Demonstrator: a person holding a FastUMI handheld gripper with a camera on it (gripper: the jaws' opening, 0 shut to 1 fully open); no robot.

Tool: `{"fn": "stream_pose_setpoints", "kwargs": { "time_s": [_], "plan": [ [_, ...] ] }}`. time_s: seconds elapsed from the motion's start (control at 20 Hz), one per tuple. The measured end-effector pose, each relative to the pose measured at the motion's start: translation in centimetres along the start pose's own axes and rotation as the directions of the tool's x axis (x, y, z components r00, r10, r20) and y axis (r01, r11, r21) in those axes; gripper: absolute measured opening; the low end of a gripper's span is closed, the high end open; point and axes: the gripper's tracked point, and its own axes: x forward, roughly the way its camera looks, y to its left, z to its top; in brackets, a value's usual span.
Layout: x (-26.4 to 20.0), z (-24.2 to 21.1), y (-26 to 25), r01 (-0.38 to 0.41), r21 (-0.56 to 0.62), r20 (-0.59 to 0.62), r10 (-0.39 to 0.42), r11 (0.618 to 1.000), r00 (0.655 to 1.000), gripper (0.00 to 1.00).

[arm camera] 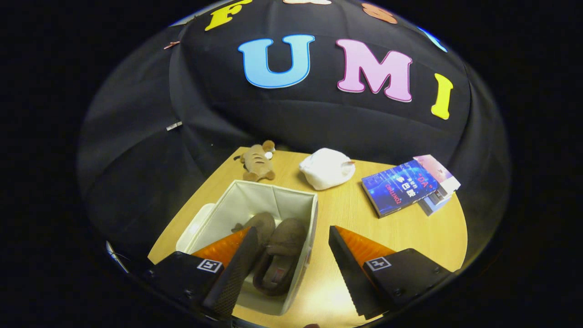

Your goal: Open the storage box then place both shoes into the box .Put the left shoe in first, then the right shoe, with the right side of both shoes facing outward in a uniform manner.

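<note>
The white fabric storage box (298, 200) stands open on the wooden table, just ahead of my left finger. Two brown shoes lie side by side inside it: one (282, 255) in full view, the other (262, 224) partly hidden behind my left finger. My gripper (291, 255) hovers above the box's near right corner, open, with nothing between its fingers. The left finger (234, 269) overlaps the box, and the right finger (348, 269) is over bare table beside it. The box's white lid (196, 228) lies against the box's left side.
A brown plush toy (257, 161) lies at the table's far edge beyond the box. A white crumpled bundle (327, 168) sits to its right. Stacked books (405, 186) lie at the far right. Bare tabletop (410, 232) stretches right of the box.
</note>
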Motion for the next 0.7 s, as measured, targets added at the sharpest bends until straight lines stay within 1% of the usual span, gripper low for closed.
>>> {"fn": "stream_pose_setpoints", "kwargs": {
  "time_s": [0.15,0.35,0.7],
  "plan": [
    [-2.2,2.8,-2.2,-0.02,-0.041,0.085,0.023,0.999,0.996,0.97],
    [-5.2,5.8,-6.2,-0.005,-0.084,0.187,0.021,0.996,0.982,0.97],
    [-10.5,8.8,-13.2,0.033,-0.094,0.316,-0.001,0.995,0.949,0.97]
  ]
}}
